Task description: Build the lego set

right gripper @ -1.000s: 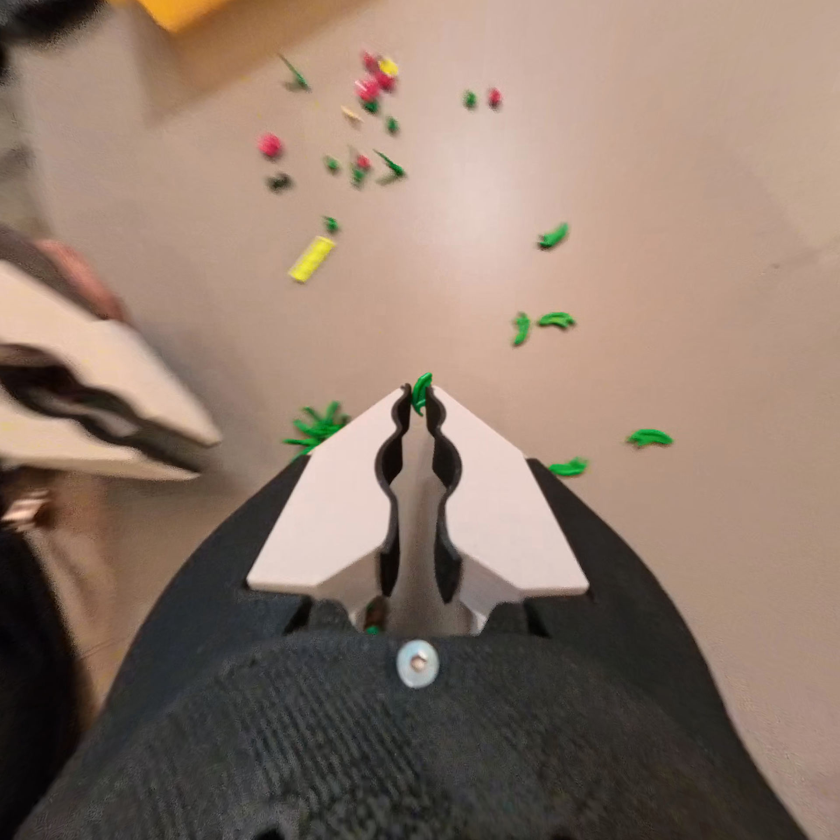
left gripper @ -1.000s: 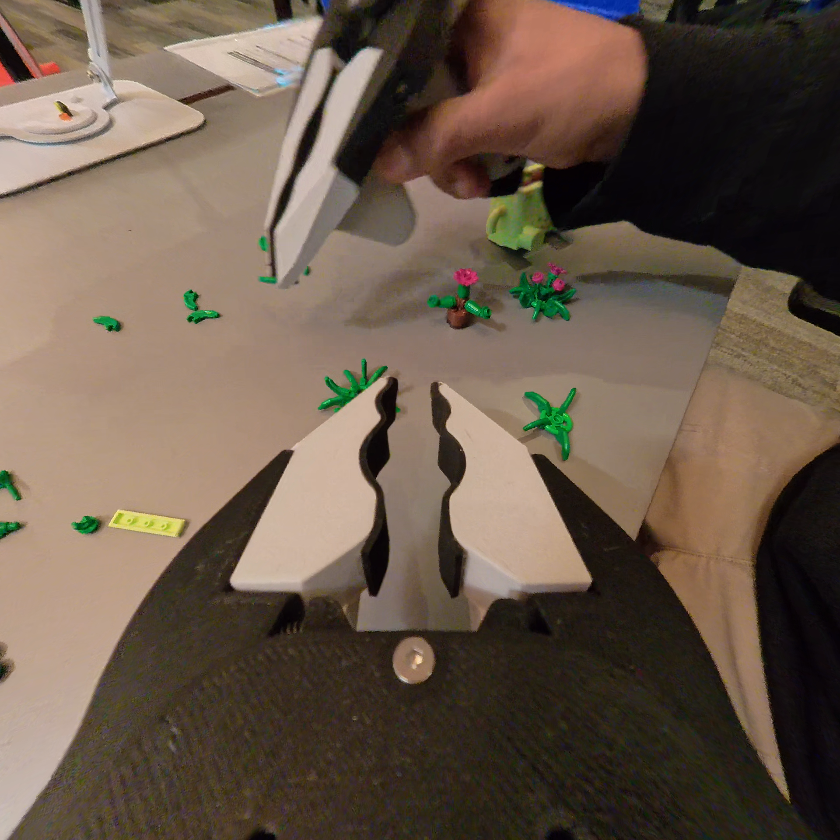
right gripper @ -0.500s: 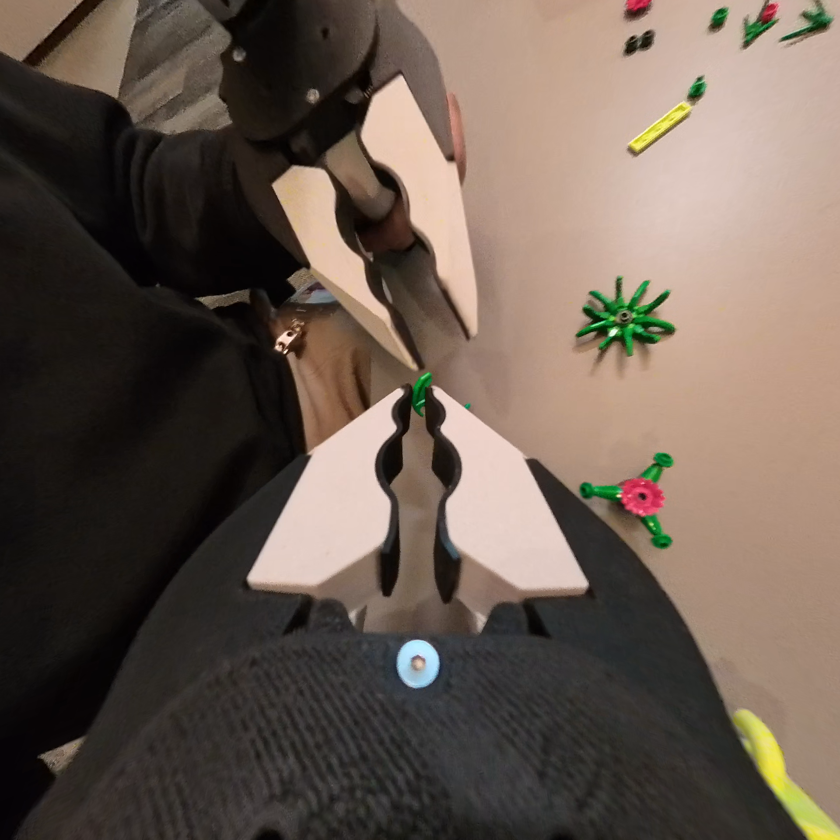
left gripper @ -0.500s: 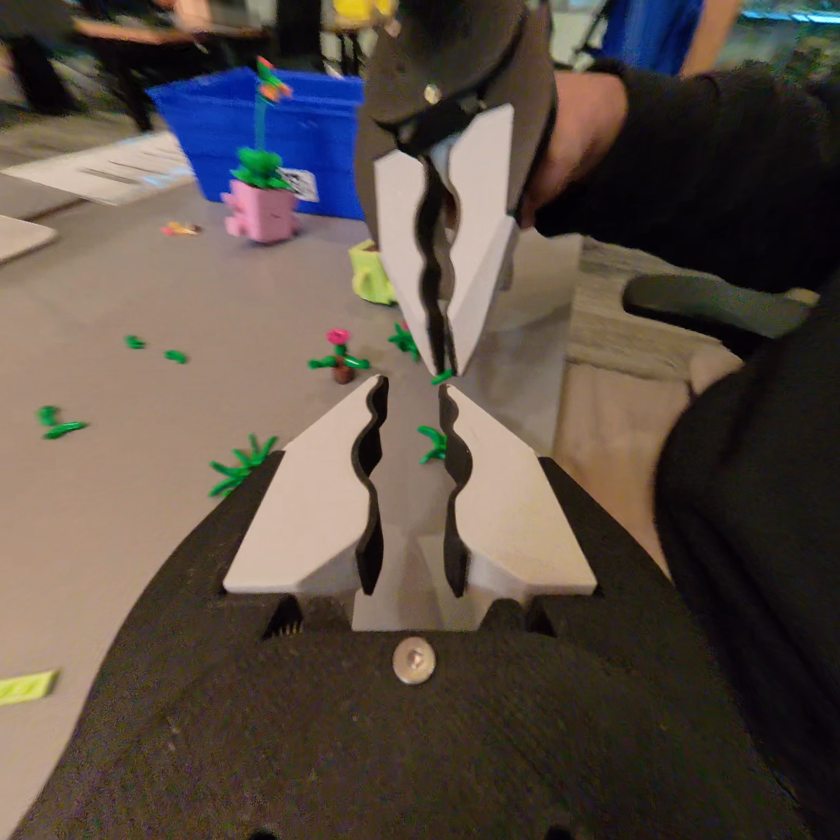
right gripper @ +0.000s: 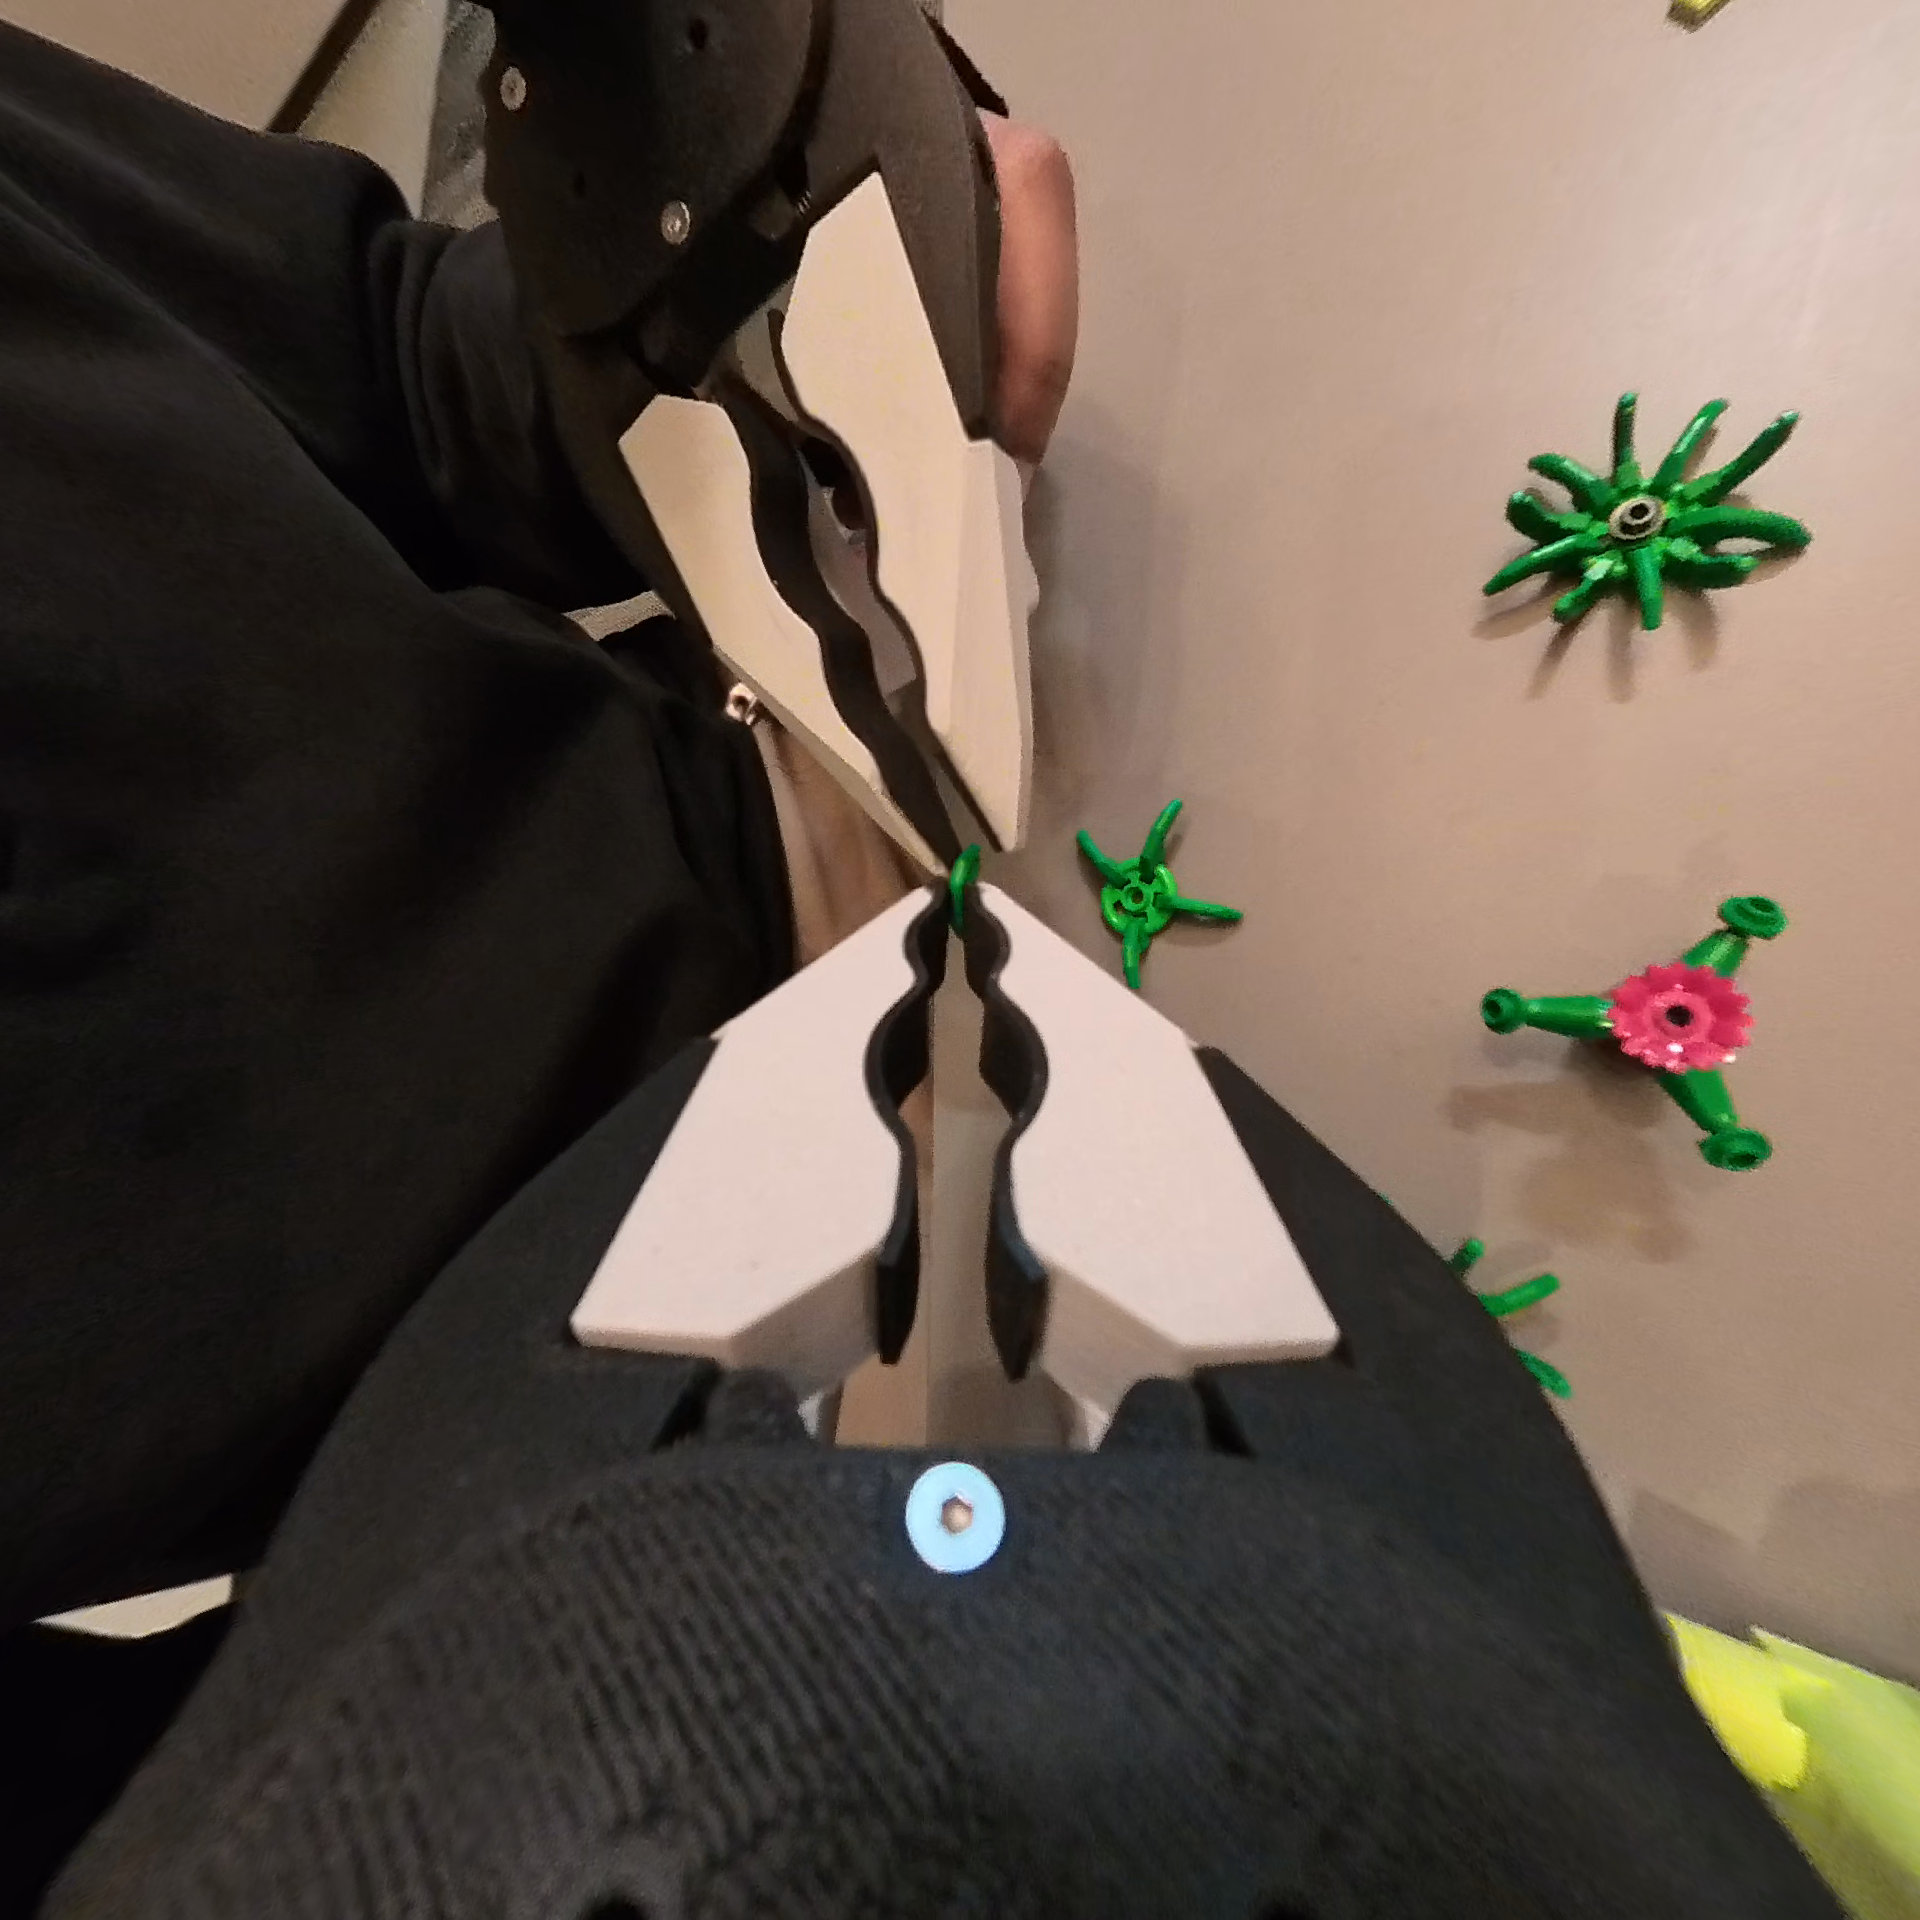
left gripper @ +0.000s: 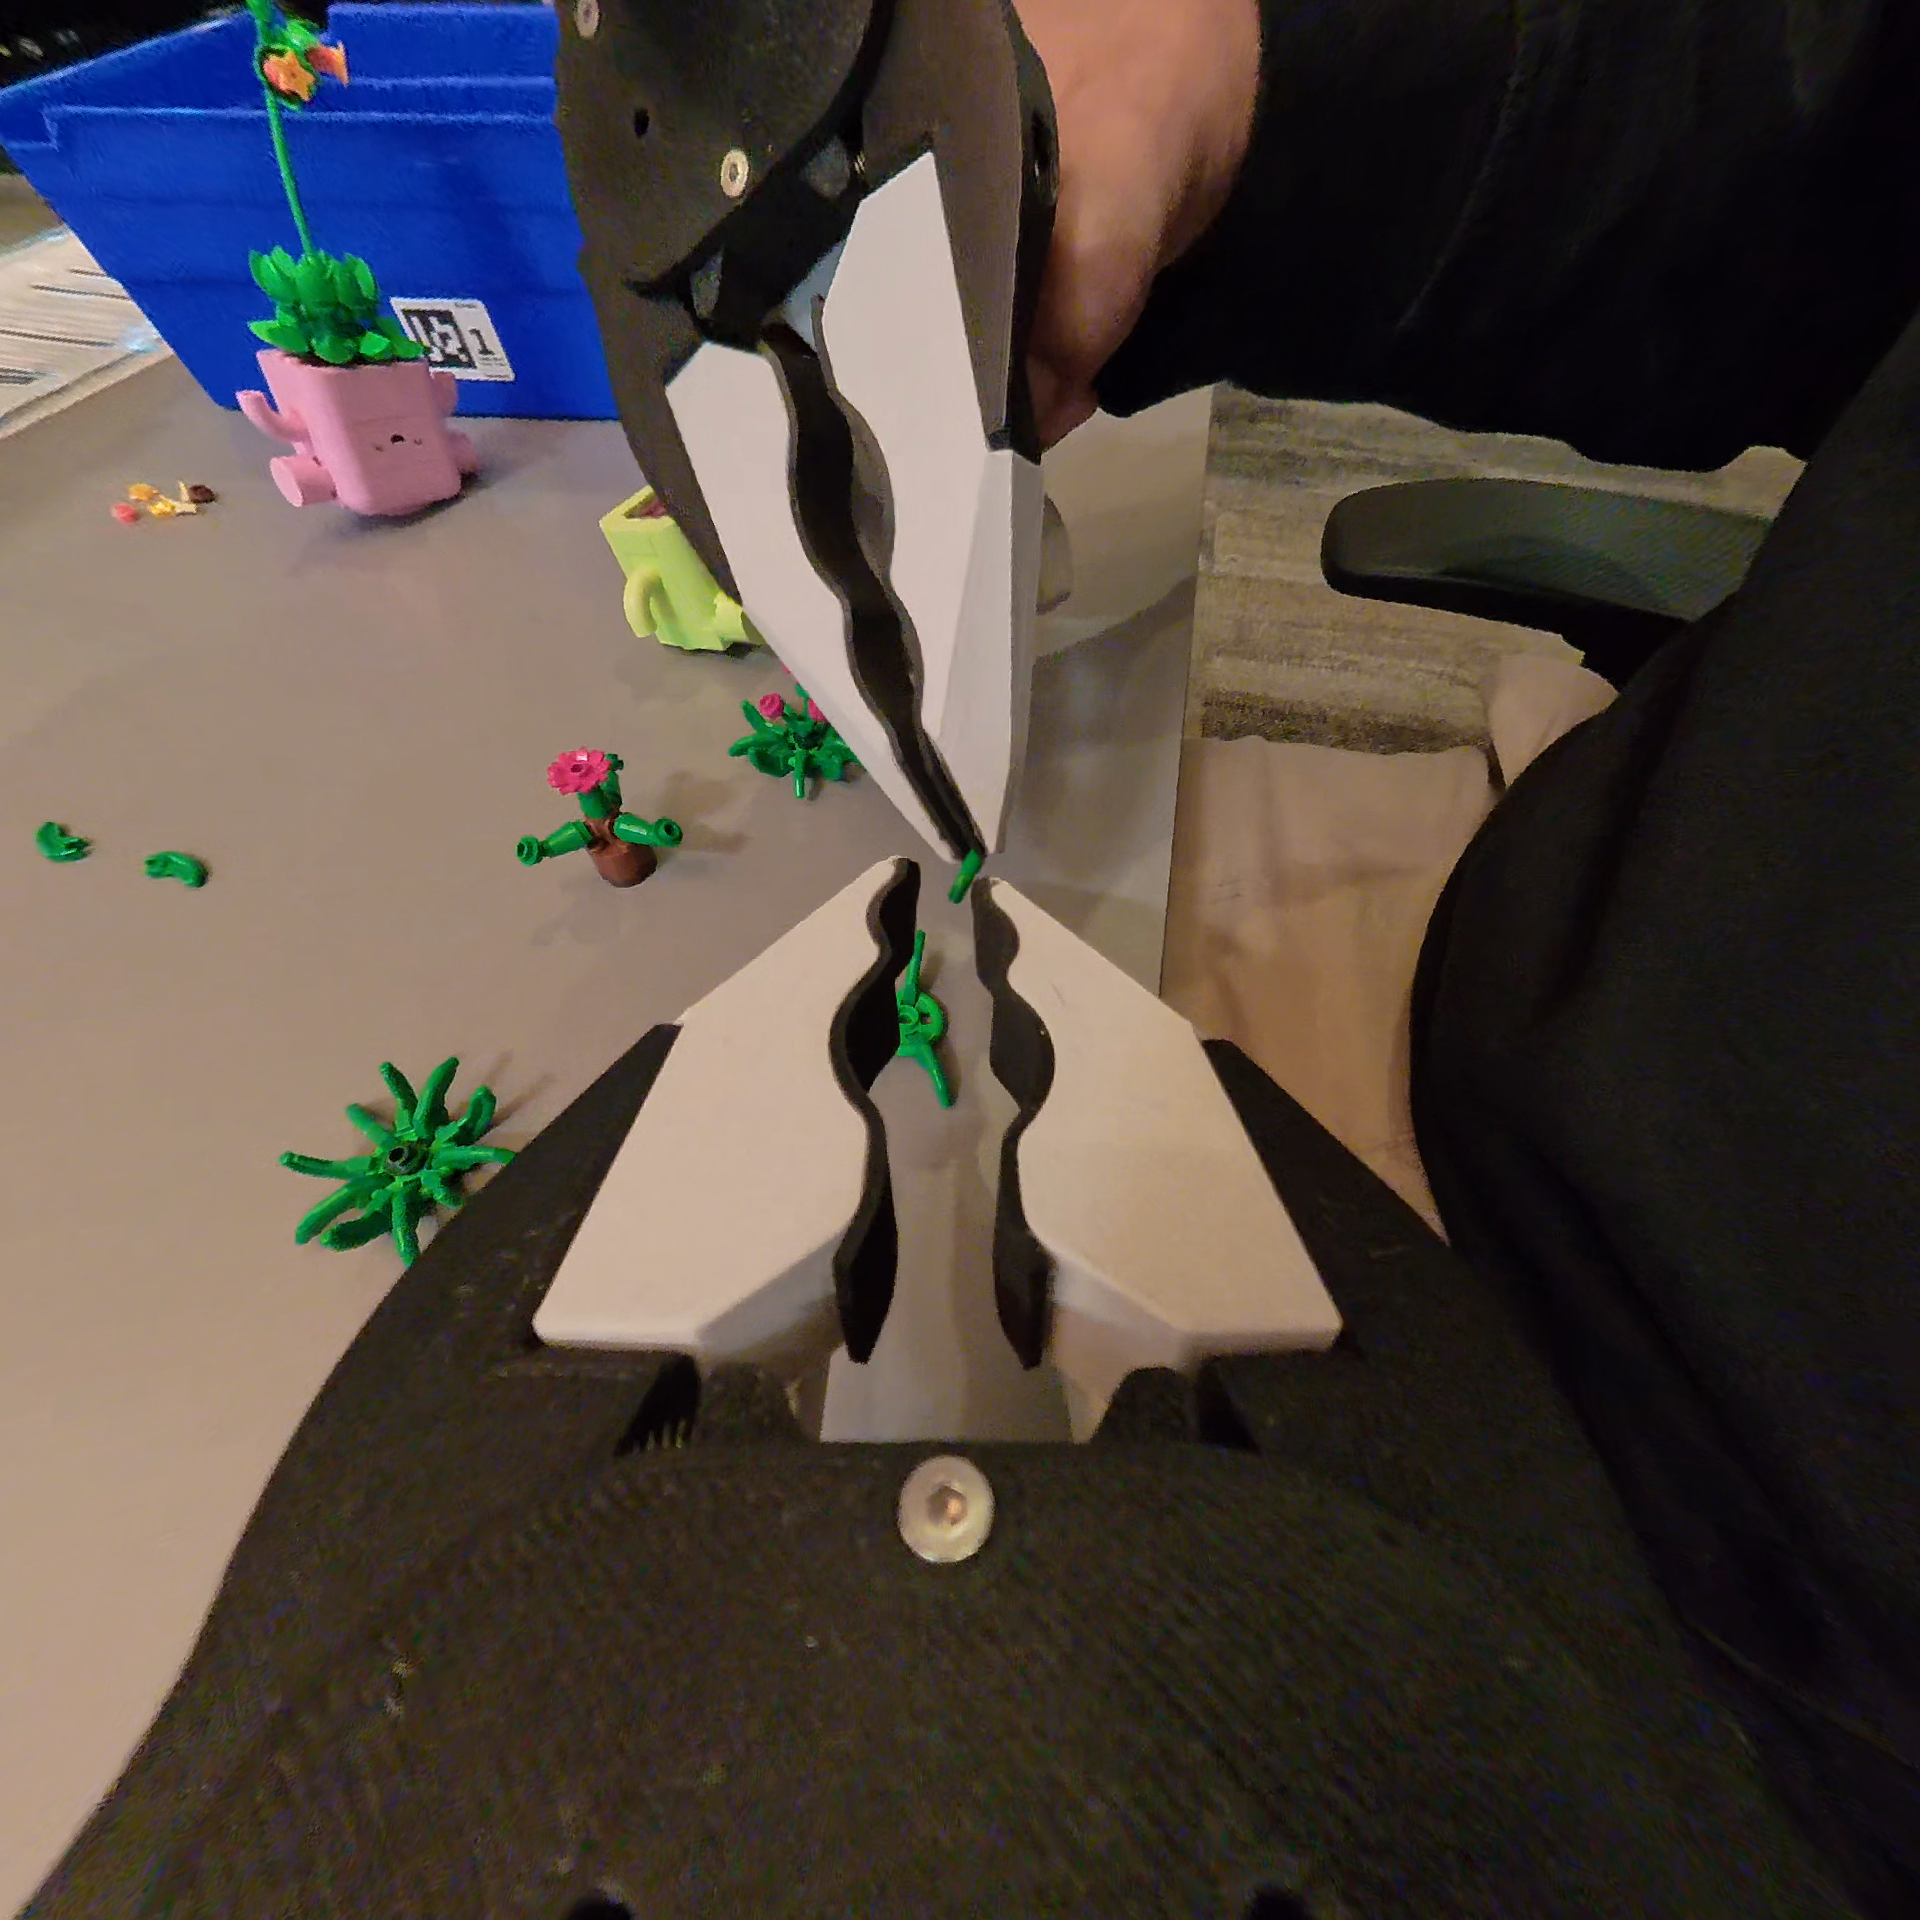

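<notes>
My right gripper is shut on a small green leaf piece that sticks out past its tips. In the left wrist view it comes down from above with the leaf at its point. My left gripper is open with a narrow gap and empty. The leaf hangs just at that gap, tip to tip; I cannot tell if it touches. In the right wrist view the left gripper reaches in from above. A small green four-leaf stem lies on the table below.
On the grey table lie a big spiky green plant, a pink flower on a brown base, a flowered plant, a lime pot, a pink pot figure, a blue bin. The table edge is close on the right. The tips of both grippers are at nearly the same place.
The right gripper carried the leaf from over the loose pieces toward the left gripper. Both now meet tip to tip near the table edge, closer than half a second ago.
</notes>
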Motion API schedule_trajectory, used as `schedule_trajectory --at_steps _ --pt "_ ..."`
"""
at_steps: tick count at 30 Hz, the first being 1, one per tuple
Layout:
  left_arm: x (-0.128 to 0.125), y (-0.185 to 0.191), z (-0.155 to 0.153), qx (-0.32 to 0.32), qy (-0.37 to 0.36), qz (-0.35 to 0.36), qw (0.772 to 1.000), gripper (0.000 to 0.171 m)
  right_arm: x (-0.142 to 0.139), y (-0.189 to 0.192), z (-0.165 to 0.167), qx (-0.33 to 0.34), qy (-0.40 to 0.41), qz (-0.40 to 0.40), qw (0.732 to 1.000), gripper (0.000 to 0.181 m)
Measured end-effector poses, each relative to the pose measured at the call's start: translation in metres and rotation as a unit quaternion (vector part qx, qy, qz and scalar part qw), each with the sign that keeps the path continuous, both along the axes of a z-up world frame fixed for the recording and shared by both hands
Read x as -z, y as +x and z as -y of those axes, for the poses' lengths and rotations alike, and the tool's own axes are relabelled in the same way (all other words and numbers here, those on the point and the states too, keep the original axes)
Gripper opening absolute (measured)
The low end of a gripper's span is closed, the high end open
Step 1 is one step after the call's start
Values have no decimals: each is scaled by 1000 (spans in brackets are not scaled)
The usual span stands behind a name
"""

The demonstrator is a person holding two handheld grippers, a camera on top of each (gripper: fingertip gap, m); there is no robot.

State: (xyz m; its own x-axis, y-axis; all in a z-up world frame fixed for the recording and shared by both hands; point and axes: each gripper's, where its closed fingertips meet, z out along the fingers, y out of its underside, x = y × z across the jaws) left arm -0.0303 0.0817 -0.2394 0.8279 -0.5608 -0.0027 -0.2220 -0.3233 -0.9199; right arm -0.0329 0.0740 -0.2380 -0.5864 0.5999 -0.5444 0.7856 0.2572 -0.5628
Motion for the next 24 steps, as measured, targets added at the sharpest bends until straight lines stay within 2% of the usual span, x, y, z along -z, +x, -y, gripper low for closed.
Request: schedule_trajectory --at_steps 3,8,11,14,18,21,24 --pt "4 -1 -1 -5 -10 -10 1000 3 1 -4 -1 5 1 -3 1000 0" --pt "7 -6 -3 -19 -17 -13 1000 1 1 -11 -4 20 8 -13 1000 0" --pt "5 -26 -9 -72 -12 -9 997 1 -4 -28 -17 72 42 -65 994 1" --pt "-4 -50 -14 -134 6 1 991 1 -22 -47 -33 147 86 -154 973 10" --pt "-34 -71 -15 -206 80 9 975 1 -40 -64 -30 238 98 -249 934 13" --pt "-58 -76 -9 -244 148 -40 958 1 -51 -72 -16 284 47 -271 919 10" --pt "-69 -75 -6 -265 182 -73 944 1 -70 -77 -2 307 -66 -273 909 15"
